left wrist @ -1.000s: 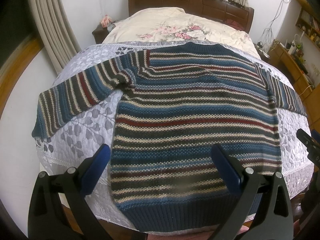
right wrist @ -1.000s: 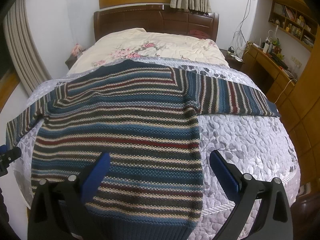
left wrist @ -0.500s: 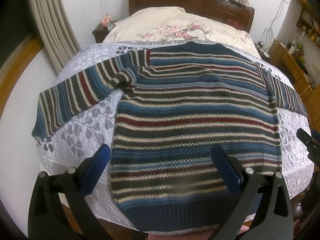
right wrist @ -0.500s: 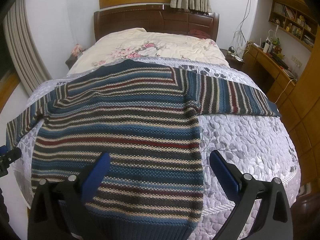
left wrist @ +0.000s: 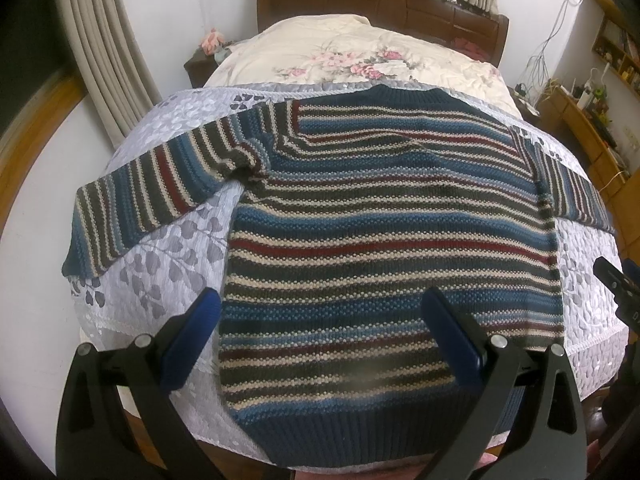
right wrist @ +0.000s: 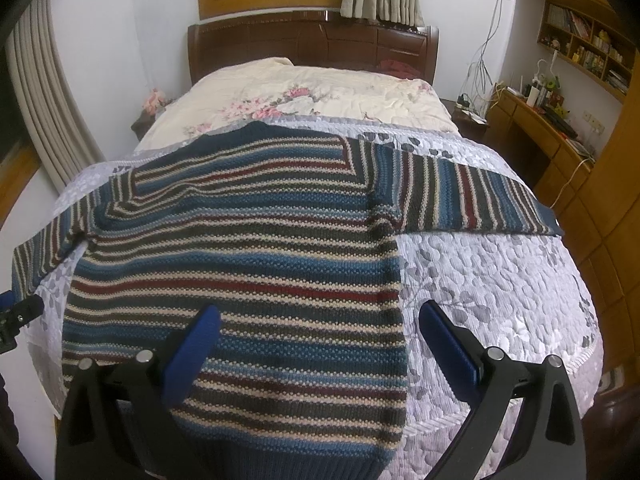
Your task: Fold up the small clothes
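**Sweater laid out, both grippers waiting above the hem**

The striped sweater (left wrist: 392, 240) is lying flat on the grey quilt (left wrist: 168, 264) at the foot of the bed, collar toward the headboard (right wrist: 312, 44) and ribbed hem hanging just over the near edge. Both sleeves are stretching straight out to the sides, the left sleeve (left wrist: 152, 196) running toward the curtain and the right sleeve (right wrist: 472, 196) toward the desk. Spread like this, the whole shape is showing at once, which I take to be the starting layout for a fold: the sleeves look ready to be turned in over the body. No fold is showing yet.

The left gripper (left wrist: 320, 332) is hovering over the lower left part of the body, jaws spread wide, gripping nothing and not touching the knit as far as I can tell. The right gripper (right wrist: 320, 340) is hanging over the lower right edge, equally wide and empty, one finger above the stripes and the other above bare quilt.

Further off, a cream floral duvet (right wrist: 320, 96) is covering the head of the bed.
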`<state>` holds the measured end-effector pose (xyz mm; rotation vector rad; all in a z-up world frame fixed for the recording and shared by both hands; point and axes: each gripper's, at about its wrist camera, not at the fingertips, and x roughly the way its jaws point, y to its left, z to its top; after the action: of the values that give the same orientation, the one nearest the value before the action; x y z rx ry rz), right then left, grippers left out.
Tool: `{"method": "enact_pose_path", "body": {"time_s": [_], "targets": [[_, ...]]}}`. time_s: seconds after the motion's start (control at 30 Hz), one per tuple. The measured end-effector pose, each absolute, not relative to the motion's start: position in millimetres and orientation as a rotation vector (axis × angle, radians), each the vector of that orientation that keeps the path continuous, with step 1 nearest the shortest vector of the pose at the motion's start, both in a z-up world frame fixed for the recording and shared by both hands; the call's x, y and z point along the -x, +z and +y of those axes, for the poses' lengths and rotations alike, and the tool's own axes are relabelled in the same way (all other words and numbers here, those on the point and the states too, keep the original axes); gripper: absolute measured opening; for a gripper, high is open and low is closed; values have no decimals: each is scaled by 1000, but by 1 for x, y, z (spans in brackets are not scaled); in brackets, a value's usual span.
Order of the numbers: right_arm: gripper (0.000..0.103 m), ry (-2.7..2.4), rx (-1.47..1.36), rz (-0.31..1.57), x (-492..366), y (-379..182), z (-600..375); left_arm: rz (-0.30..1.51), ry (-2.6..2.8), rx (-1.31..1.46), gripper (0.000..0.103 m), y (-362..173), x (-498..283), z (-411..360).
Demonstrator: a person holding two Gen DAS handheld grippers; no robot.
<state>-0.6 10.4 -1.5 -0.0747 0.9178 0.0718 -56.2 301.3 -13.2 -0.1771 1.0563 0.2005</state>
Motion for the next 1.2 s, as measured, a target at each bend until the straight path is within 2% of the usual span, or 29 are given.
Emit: {"method": "enact_pose_path", "body": {"time_s": [0.2,0.47,0.9,1.2], "targets": [[99,117,-60,934,-31,-18,-31,950,208,146,100,-18,45,294],[99,-48,-95,1012,-106,-48,-124,984,160,296,100,-40,4,270],[99,-175,-290,1181,-207,-113,-310,980,265,292,100,-50,-38,229],[99,-141,-438,1152,-244,-121,-378,988,323,279,100,-51,-40,206]]}}
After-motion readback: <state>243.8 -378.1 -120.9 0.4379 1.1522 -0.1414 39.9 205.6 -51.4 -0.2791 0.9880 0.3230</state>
